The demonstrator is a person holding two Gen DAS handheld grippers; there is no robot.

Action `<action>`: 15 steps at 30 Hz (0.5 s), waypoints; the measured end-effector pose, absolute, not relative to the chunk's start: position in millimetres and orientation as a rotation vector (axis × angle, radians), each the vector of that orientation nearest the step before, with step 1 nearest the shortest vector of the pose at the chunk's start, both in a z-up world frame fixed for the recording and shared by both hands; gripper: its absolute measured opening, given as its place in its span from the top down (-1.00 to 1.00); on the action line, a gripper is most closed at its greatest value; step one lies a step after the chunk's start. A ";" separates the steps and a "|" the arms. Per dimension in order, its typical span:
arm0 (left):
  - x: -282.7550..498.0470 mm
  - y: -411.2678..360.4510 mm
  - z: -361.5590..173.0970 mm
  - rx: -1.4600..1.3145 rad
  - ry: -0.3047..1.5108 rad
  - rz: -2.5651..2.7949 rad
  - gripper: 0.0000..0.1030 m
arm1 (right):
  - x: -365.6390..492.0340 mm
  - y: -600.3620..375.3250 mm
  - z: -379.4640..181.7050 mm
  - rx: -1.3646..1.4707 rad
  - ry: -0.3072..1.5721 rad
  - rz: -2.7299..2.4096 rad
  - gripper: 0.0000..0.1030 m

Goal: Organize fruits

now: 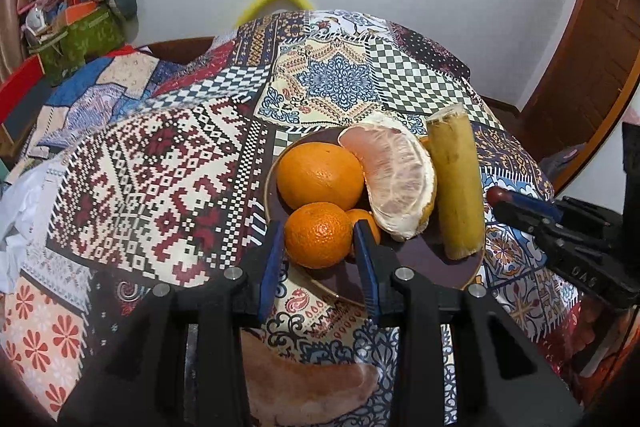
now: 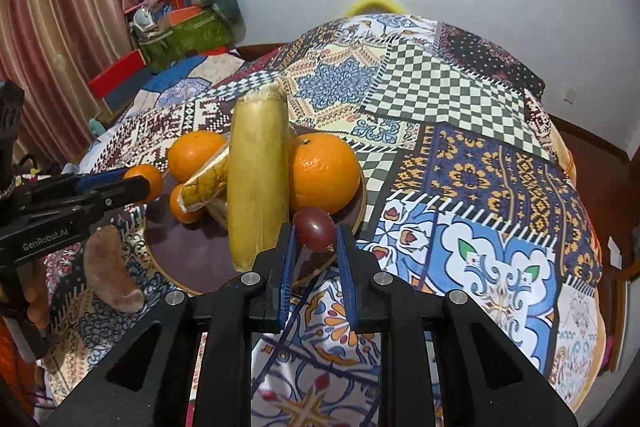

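My left gripper [image 1: 319, 231] is shut on a small mandarin [image 1: 318, 241] at the near left rim of a dark gold-edged plate [image 1: 420, 259]. The plate holds a large orange [image 1: 320, 175], a peeled pomelo wedge [image 1: 394, 179], a yellow cylindrical fruit piece [image 1: 456, 187] and another small mandarin [image 1: 366, 221]. My right gripper [image 2: 316, 233] is shut on a dark red round fruit [image 2: 315, 229] at the plate's [image 2: 188, 255] near right rim, beside the yellow piece [image 2: 258, 179] and a large orange [image 2: 324, 173]. Each gripper shows in the other's view, the left gripper [image 2: 136, 187] and the right gripper [image 1: 504, 201].
A patterned patchwork cloth [image 1: 160, 187] covers the table. A pinkish-brown curved piece [image 2: 114, 275] lies on the cloth near the plate's front left. A person's hand [image 2: 38, 303] holds the left gripper. Bags and clutter [image 1: 88, 19] are piled at the far left by the wall.
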State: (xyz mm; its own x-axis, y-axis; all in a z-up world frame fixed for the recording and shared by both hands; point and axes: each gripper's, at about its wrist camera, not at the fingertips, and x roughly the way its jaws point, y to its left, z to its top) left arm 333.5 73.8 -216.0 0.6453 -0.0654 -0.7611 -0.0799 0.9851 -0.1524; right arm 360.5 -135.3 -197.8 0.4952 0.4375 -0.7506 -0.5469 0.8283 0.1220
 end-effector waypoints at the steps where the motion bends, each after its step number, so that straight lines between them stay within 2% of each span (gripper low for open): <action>1: 335.0 74.3 -217.2 -0.184 0.873 0.007 0.32 | 362.1 -134.3 -200.0 -0.137 0.874 0.600 0.63; 12: 342.4 70.6 -221.1 -0.157 0.873 0.006 0.31 | 371.2 -131.9 -209.7 -0.137 0.901 0.597 0.62; 15: 340.0 68.5 -218.6 -0.152 0.872 0.006 0.23 | 372.5 -132.4 -209.9 -0.133 0.913 0.597 0.53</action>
